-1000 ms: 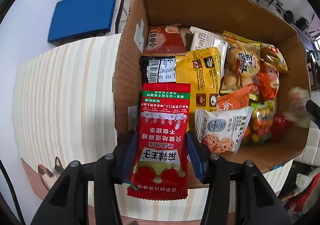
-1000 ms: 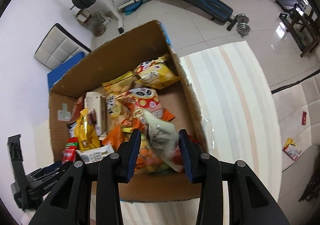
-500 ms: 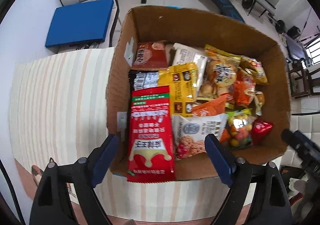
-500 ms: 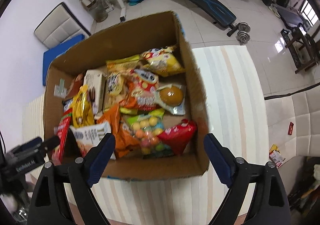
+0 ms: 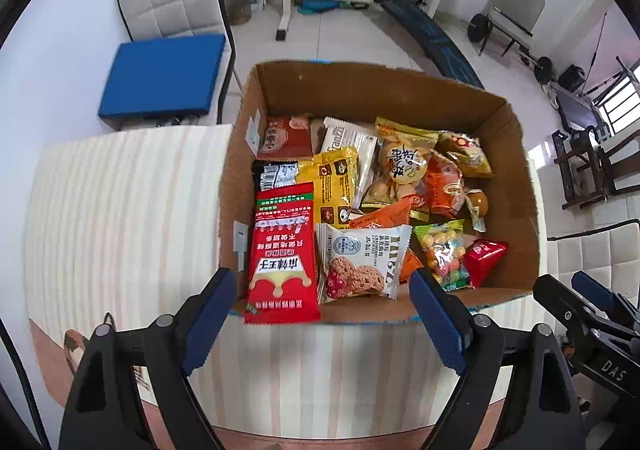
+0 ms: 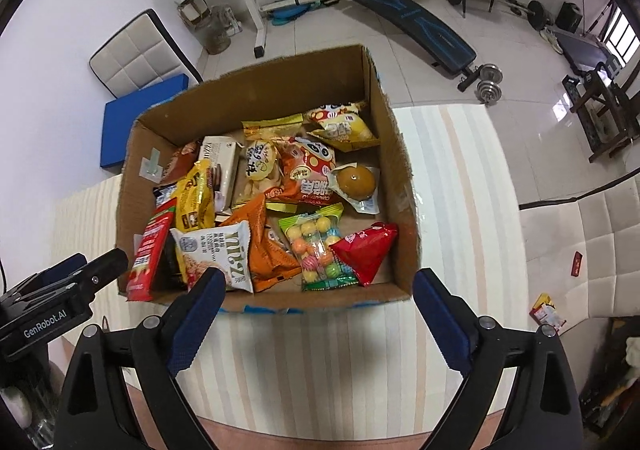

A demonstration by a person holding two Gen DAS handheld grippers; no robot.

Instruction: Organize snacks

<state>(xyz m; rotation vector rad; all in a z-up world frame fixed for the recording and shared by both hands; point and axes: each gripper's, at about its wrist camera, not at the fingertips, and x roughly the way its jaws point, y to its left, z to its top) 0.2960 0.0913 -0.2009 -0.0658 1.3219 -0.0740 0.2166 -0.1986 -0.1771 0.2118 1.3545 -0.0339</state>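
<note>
Over the striped bench I have my left tool released, jaws spread wide and empty, just short of the cardboard box. My right tool is likewise spread and empty. Inside the box, the red snack packet leans over the near wall, beside the cookie packet, candy bag and egg pouch.
</note>
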